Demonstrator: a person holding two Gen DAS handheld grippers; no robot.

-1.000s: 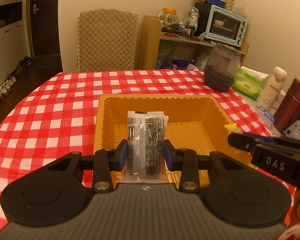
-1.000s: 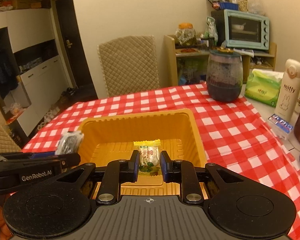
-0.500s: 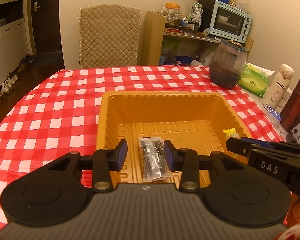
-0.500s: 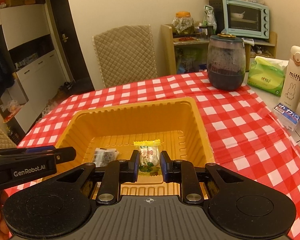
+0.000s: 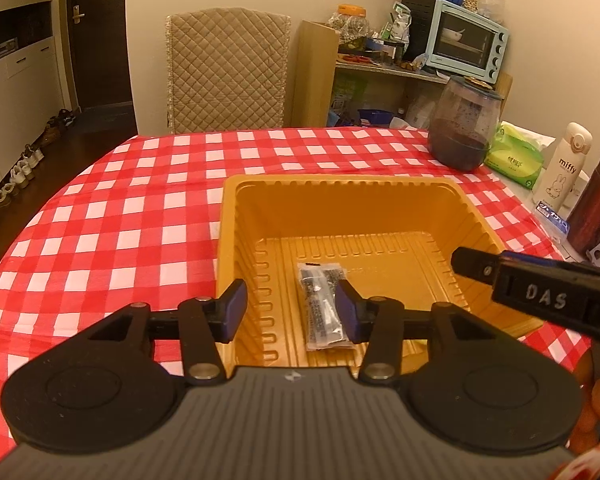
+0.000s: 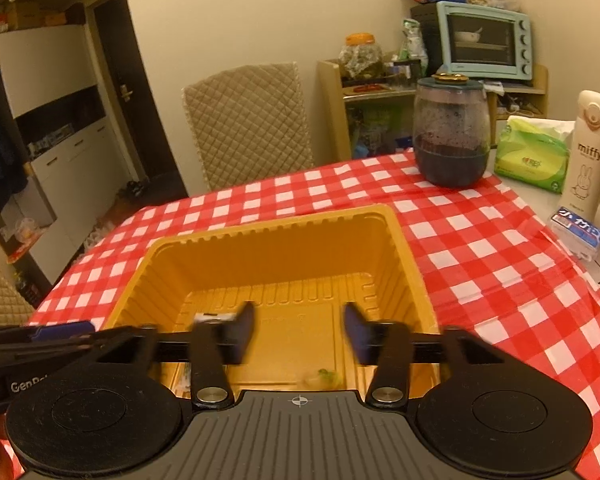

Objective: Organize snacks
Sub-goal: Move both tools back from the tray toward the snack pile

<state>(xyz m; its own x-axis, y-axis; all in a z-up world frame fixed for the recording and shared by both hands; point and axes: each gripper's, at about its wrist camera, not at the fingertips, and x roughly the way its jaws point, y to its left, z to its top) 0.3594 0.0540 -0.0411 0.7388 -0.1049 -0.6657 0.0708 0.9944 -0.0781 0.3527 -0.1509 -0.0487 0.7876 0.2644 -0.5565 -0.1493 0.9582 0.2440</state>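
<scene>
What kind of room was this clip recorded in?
Most likely a home dining area: a table under a red checked tablecloth, a quilted chair pushed up to it, a toaster oven on a cluttered shelf, and shoes lined up by the doorway.

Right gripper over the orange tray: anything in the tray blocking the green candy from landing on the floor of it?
Nothing visible does. The right gripper has its jaws opening with nothing between them; the green candy is a blurred shape low over the bare floor of the orange tray. The dark snack packet lies off to the left gripper's side.
</scene>
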